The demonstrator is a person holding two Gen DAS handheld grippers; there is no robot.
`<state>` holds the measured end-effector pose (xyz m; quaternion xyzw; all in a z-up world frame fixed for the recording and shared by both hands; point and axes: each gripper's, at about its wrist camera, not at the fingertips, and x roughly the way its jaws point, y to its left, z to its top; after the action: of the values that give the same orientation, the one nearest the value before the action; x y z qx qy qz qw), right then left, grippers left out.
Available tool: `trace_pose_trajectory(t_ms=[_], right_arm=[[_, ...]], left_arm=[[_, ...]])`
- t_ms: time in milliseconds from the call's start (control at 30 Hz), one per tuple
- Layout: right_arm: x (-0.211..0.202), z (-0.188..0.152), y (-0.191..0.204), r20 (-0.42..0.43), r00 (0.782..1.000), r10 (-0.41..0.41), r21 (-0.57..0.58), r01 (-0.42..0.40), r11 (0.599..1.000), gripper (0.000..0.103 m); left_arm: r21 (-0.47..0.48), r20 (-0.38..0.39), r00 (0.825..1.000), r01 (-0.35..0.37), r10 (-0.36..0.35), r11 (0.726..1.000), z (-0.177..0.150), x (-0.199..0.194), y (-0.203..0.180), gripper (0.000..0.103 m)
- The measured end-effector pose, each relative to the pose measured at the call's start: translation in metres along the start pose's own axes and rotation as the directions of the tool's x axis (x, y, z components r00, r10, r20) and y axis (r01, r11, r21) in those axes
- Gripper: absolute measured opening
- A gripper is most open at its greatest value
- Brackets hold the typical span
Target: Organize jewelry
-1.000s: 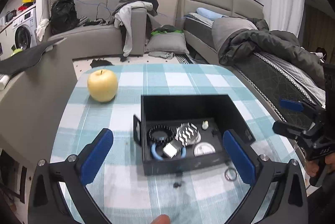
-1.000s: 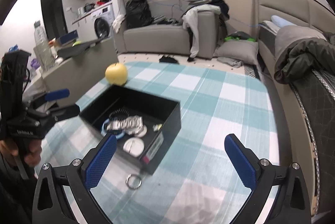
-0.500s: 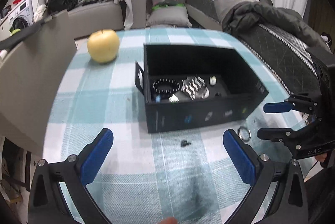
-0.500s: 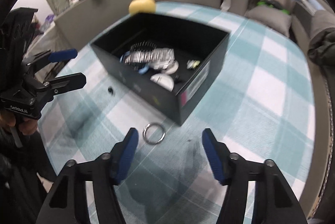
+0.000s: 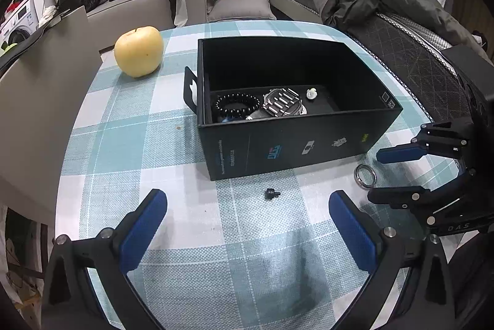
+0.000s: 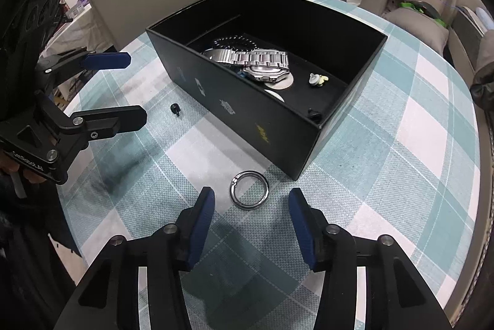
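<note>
My right gripper (image 6: 250,203) is closing around nothing yet, just short of the light, stiff, slippery ring (image 6: 249,190) lying flat by the box's (image 6: 256,114) corner on the tabletop (image 6: 401,175); I'd pinch across its rim.

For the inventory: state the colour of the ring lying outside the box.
Silver metal; the ring shows best in the right wrist view.

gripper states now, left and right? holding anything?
Left gripper: open, empty, above the tablecloth.
Right gripper: jaws closing, not yet touching the metal ring just ahead; holding nothing.
</note>
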<state>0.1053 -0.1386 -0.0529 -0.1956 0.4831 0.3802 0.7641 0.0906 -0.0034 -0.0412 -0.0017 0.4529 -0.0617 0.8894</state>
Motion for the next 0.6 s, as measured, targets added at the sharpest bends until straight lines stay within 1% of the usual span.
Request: trace_pose_trajectory(t_ms=[233,367,600], right_arm=[[0.0048,0.0076,0.0011,-0.008,1.0,-0.008,-0.005,0.008,1.0,0.048],[0.0057,0.0084,0.0017,-0.008,1.0,-0.01,-0.009,0.01,1.0,0.048],[0.0075,0.0083,0.0045,-0.005,1.0,-0.031,-0.023,0.031,0.999,0.044]], left_arm=[[-0.001,-0.012,1.0,0.003,-0.003,1.0,0.0013,0.0039,0.0012,0.102],[0.003,-0.018,1.0,-0.01,0.01,1.0,0.0017,0.0062,0.0009,0.102],[0.013,-0.032,0.999,-0.017,0.018,1.0,0.0,0.0095,-0.0008,0.102]])
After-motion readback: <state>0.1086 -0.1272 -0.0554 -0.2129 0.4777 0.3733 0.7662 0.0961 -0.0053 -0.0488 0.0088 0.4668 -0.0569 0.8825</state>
